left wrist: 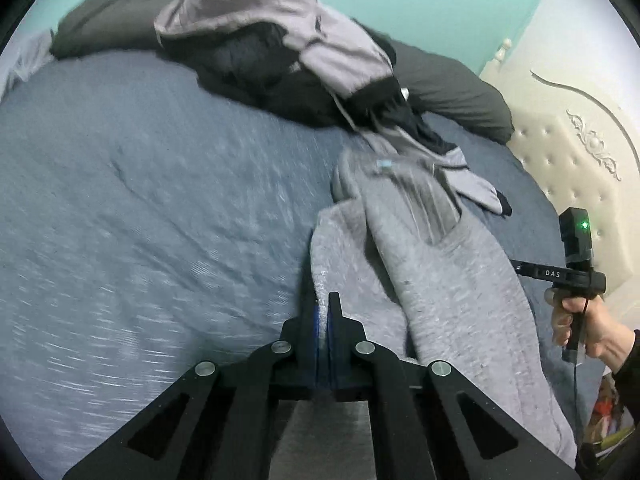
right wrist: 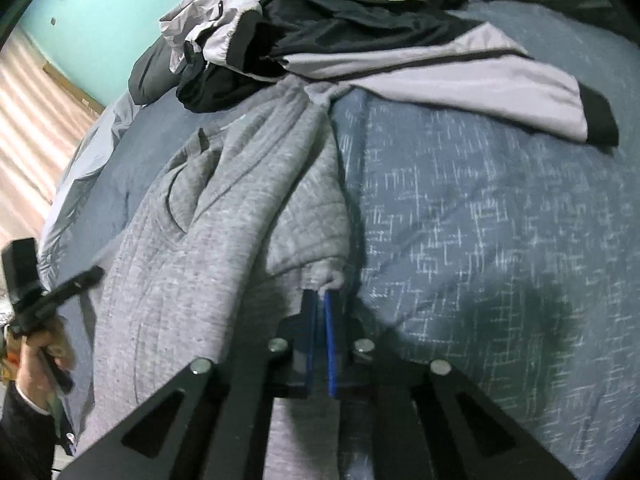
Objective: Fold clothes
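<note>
We had the left gripper [left wrist: 325, 312] and right gripper [right wrist: 323, 296] each pinched on an edge of the grey sweater [right wrist: 224, 220], lifted over the bed [right wrist: 480, 220], and judged spreading it flat came next.

The bed [left wrist: 120, 208] is smeared by motion blur in the left wrist view, so its weave cannot be read there. The sweater [left wrist: 460, 288] runs out of both views at the bottom, its lower part hidden under each gripper's black frame. Where the left gripper [left wrist: 325, 312] meets the cloth, the pinched edge is hidden between the closed blue pads. The same holds at the right gripper [right wrist: 320, 300], whose tips are blurred. The sweater's far end disappears under the jacket [right wrist: 400, 60]. A small blue tag [left wrist: 386, 165] is too blurred to read. The pillow [left wrist: 460, 92] lies partly hidden behind the jacket.
</note>
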A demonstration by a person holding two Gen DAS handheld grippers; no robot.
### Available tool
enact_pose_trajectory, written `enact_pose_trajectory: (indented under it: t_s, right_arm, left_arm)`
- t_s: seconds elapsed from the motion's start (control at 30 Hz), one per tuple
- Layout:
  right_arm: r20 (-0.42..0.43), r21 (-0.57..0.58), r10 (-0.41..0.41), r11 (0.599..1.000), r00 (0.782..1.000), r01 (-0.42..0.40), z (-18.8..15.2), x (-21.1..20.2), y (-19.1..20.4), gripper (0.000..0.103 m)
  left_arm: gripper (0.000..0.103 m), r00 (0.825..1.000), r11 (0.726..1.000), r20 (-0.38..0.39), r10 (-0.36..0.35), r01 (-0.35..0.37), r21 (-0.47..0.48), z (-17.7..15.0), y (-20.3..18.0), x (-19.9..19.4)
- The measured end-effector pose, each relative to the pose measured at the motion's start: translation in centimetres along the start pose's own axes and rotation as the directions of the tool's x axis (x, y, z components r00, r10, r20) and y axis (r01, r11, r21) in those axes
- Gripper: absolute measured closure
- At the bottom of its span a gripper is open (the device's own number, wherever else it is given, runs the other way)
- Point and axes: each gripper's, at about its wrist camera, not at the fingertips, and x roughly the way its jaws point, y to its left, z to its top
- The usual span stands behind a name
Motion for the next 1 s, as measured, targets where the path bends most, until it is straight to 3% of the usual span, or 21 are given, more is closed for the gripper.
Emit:
enact_pose_trajectory:
  t_s: [0.13, 0.3, 0.5, 0.6, 0.77, 0.9, 1.0]
  right_arm:
    - [0.053, 0.001, -0.040, 0.999, 0.998, 0.040, 0.5, -2.1, -0.2, 0.101]
    - [0.135, 0.008, -0.134, 0.991, 0.982, 0.134, 2.2, -5.8, -1.1, 0.101]
    - [0.203, 0.027, -0.269, 0.963, 0.941, 0.270, 5.4, -9.3, -3.3, 0.101]
    - [0.188, 0.014, -0.333, 0.942, 0.924, 0.336, 6.6, -9.4, -4.5, 0.101]
    - [0.080, -0.002, -0.405, 0.913, 0.911, 0.407, 6.5, -6.8, -6.9, 0.101]
    - [0.033, 0.003, -0.372, 0.928, 0.928, 0.372, 5.9, -5.3, -7.8, 0.100]
    - [0.076, -0.016, -0.361, 0.932, 0.930, 0.363, 6.0, -5.8, -7.3, 0.099]
  left_arm:
    - [0.100, 0.996, 0.996, 0.032, 0.087, -0.086, -0.019, 1.3, 2.7, -3.8]
    - [0.100, 0.978, 0.978, 0.047, 0.202, -0.199, -0.055, 3.7, 7.1, -6.7]
    - [0.100, 0.951, 0.951, 0.006, 0.308, -0.308, 0.011, 7.0, 9.1, -5.2]
    - [0.100, 0.950, 0.951, -0.039, 0.310, -0.309, 0.023, 7.6, 9.4, -3.1]
    - [0.097, 0.947, 0.957, -0.137, 0.291, -0.290, 0.026, 7.4, 9.0, 0.3]
    - [0.087, 0.951, 0.958, -0.117, 0.285, -0.286, 0.009, 7.5, 8.5, 0.0]
    - [0.084, 0.948, 0.951, -0.078, 0.308, -0.307, 0.018, 8.1, 7.8, -1.2]
